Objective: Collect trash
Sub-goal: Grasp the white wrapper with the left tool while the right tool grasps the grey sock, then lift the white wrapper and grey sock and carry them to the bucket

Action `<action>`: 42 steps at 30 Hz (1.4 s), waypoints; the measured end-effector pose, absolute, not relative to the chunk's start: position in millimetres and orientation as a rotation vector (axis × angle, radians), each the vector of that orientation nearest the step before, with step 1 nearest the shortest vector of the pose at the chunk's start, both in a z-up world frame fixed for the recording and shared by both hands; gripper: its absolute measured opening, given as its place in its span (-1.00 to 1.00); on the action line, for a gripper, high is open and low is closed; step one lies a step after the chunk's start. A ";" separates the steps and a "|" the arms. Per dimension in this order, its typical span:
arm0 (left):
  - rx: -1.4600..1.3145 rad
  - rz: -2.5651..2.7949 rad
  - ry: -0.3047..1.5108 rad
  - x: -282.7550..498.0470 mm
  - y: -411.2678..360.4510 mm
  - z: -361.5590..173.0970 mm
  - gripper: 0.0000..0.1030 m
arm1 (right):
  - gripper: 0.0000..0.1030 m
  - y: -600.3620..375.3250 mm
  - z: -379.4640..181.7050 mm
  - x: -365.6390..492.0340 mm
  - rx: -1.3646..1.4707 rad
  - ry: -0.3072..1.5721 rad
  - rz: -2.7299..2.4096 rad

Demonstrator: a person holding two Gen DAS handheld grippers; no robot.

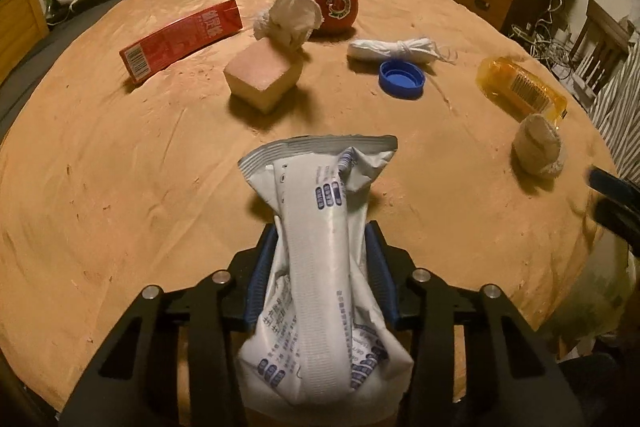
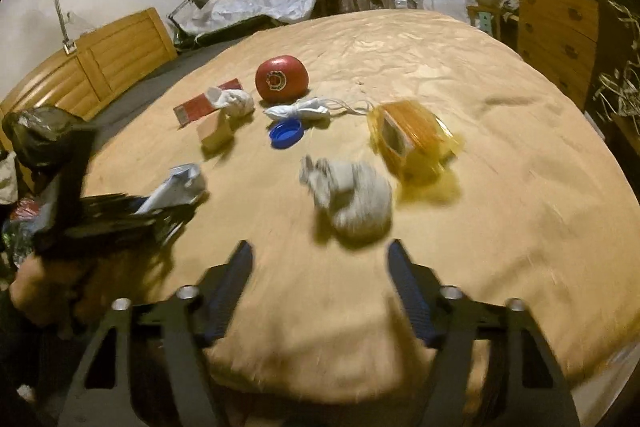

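My left gripper (image 1: 320, 239) is shut on a crumpled white wrapper (image 1: 320, 227) with blue print, held above the table's near edge; it also shows in the right wrist view (image 2: 176, 187). My right gripper (image 2: 320, 259) is open and empty, just short of a grey crumpled tissue wad (image 2: 352, 199), which also shows in the left wrist view (image 1: 538, 147). On the orange tablecloth (image 1: 120, 167) lie a white tissue (image 1: 290, 13), a blue cap (image 1: 401, 79), a tied white bag (image 1: 394, 49) and a yellow plastic packet (image 1: 520, 87).
A red carton (image 1: 182, 39), a sponge block (image 1: 262, 75) and a red apple (image 1: 334, 5) lie further back. A black trash bag (image 2: 40, 135) hangs left of the table. Drawers (image 2: 556, 39) and chairs stand at the right.
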State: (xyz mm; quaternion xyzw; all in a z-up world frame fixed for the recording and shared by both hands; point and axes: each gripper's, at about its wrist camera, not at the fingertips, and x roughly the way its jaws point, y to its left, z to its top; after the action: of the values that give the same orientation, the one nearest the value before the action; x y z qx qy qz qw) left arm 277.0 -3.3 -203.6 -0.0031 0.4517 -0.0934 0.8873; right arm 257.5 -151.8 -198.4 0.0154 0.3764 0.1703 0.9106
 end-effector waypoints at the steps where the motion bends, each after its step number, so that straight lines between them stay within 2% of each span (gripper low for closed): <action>1: -0.008 -0.194 0.937 277.0 -3.3 -203.7 -0.16 | 0.18 -147.0 -201.7 270.7 0.014 0.784 0.338; 11: -0.019 -0.188 0.925 277.0 -4.3 -206.1 -0.16 | 0.22 -123.6 -230.4 332.4 -0.126 0.806 0.216; 12: -0.021 -0.186 0.923 276.6 -4.9 -206.0 -0.16 | 0.17 -121.9 -231.5 331.9 -0.133 0.800 0.212; 13: -0.025 -0.183 0.920 276.1 -5.0 -206.0 -0.16 | 0.03 -121.6 -231.0 332.6 -0.137 0.790 0.202; 15: -0.033 -0.180 0.914 274.4 -4.7 -205.8 -0.16 | -0.07 -120.9 -229.7 331.2 -0.129 0.775 0.191; 22: -0.055 -0.155 0.895 263.0 -3.1 -200.6 -0.20 | -0.12 -123.2 -223.3 301.1 -0.067 0.720 0.171; 27: -0.031 -0.137 0.825 240.2 -6.2 -179.3 -0.20 | -0.12 -113.3 -201.3 261.6 -0.044 0.657 0.205; 42: 0.011 -0.100 0.467 128.8 -16.5 -67.8 -0.20 | -0.10 -78.1 -93.0 129.1 -0.055 0.358 0.203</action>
State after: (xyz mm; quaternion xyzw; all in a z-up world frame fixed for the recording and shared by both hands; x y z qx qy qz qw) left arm 128.8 -16.5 -67.8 0.0054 0.2312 -0.0497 0.9716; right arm 129.1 -78.1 -93.0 -0.0273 0.1776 0.1008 0.9786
